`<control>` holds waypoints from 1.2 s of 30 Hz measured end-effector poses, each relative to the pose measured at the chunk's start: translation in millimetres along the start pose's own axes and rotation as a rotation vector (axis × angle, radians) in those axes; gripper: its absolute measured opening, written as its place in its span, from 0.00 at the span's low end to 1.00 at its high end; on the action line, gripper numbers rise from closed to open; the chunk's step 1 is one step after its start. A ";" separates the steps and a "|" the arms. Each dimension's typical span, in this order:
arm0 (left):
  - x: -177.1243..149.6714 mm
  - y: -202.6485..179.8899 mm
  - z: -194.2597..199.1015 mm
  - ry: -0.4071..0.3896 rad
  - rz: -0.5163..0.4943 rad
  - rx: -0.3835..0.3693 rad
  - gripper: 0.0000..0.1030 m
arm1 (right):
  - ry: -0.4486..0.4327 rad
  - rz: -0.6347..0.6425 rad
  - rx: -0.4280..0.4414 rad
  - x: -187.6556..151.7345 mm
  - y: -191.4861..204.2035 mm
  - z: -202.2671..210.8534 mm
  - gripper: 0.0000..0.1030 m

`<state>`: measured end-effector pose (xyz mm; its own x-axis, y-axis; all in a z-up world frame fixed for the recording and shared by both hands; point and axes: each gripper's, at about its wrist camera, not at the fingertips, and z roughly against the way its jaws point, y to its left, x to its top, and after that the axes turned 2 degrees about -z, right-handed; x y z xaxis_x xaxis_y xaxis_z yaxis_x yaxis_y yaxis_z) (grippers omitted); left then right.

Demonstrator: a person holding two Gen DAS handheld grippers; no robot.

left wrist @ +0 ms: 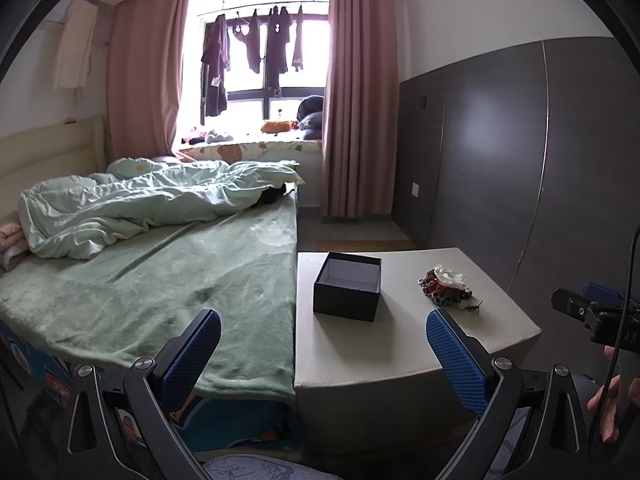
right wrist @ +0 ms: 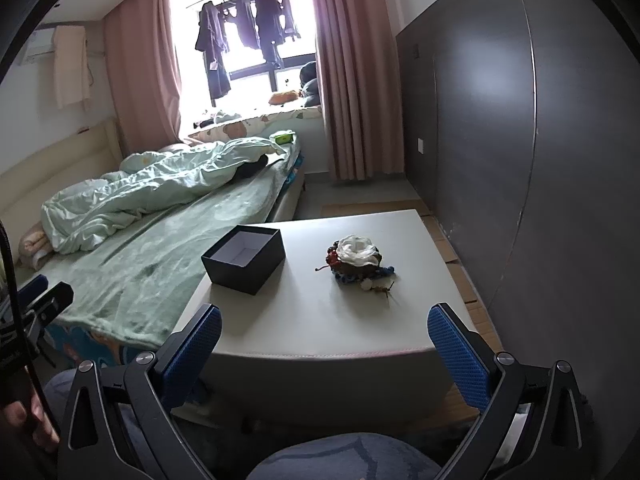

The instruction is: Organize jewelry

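A pile of jewelry (left wrist: 446, 284), with a white flower piece, red and blue beads, lies on a white low table (left wrist: 400, 344). It also shows in the right wrist view (right wrist: 358, 260). An open, empty black box (left wrist: 347, 286) stands left of the pile; it shows in the right wrist view too (right wrist: 245, 258). My left gripper (left wrist: 323, 344) is open and empty, held back from the table's near edge. My right gripper (right wrist: 325, 340) is open and empty, near the table's front edge (right wrist: 320, 352), short of the pile.
A bed with a green blanket (left wrist: 160, 280) and a rumpled duvet adjoins the table's left side. A grey wall panel (left wrist: 500, 160) runs along the right. Pink curtains (left wrist: 352, 100) and a window lie at the far end. The right gripper shows at the left view's right edge (left wrist: 592, 312).
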<state>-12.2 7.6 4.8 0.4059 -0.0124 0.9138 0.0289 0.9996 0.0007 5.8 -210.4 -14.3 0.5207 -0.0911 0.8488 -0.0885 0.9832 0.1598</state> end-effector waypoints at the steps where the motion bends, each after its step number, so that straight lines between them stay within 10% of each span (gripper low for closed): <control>1: -0.4 0.1 0.2 0.000 0.000 0.000 1.00 | 0.000 0.000 0.000 -0.3 0.2 -0.7 1.00; 36: 11.8 1.0 -12.3 0.074 0.007 -0.057 1.00 | 0.077 -0.085 0.045 1.4 -18.7 -9.5 1.00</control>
<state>3.9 8.2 10.6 0.4725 -0.0090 0.8813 0.0764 0.9966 -0.0309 16.2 -227.4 -20.9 0.5916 -0.1595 0.7903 -0.0787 0.9641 0.2536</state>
